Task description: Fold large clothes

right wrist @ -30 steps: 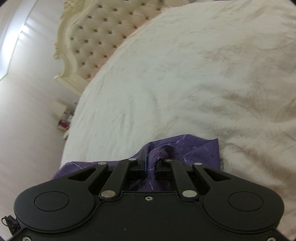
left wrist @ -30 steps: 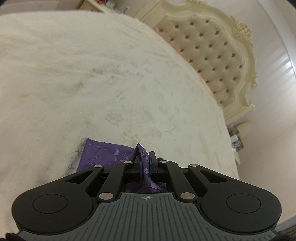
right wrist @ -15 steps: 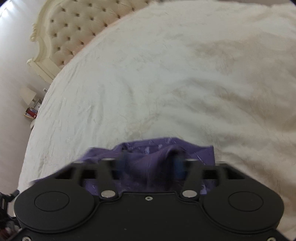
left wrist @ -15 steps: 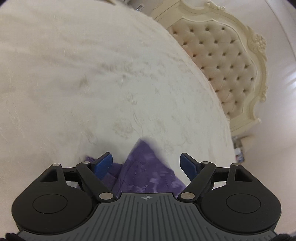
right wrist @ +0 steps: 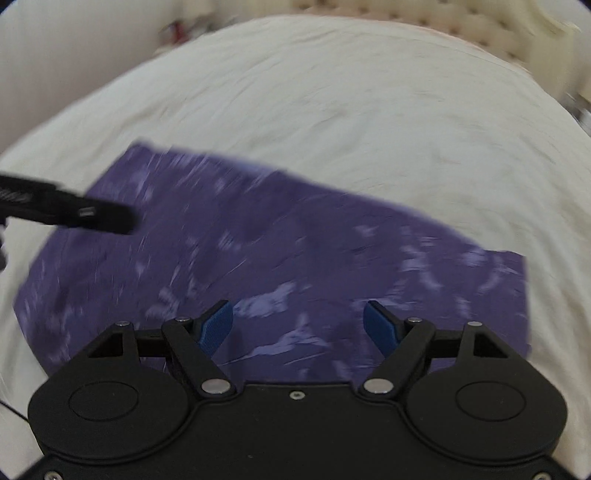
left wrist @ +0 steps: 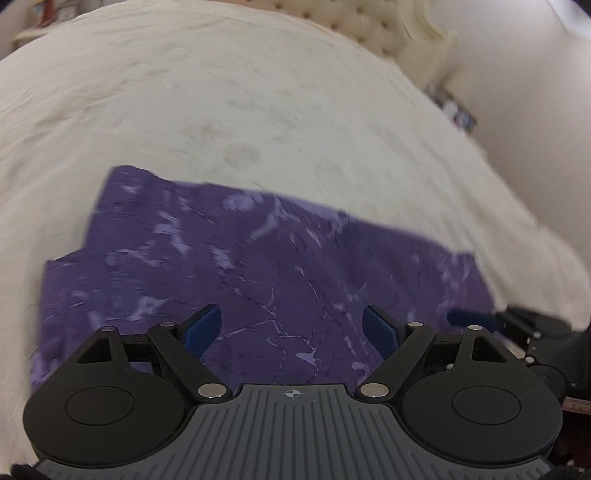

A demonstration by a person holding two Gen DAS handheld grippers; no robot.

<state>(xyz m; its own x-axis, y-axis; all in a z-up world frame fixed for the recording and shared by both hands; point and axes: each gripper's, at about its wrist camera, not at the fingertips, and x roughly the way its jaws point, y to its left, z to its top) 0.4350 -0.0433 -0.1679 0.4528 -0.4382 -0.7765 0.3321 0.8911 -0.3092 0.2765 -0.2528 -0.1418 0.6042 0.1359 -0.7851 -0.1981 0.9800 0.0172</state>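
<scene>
Both grippers (left wrist: 291, 328) (right wrist: 297, 326) spread above flat purple garment (left wrist: 258, 266).

right gripper (right wrist: 297, 325) spread wide above purple cloth (right wrist: 295, 251) — lying on cream bedspread (right wrist: 351, 110).

Home bedroom: cream-covered bed (left wrist: 258, 110) with tufted headboard (right wrist: 424, 11)

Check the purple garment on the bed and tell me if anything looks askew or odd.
The purple garment lies flat on the white bedspread, but its far-left corner steps out past the layer beneath, so the edges do not line up. No tears or stains stand out, though motion blur hides fine detail.
</scene>
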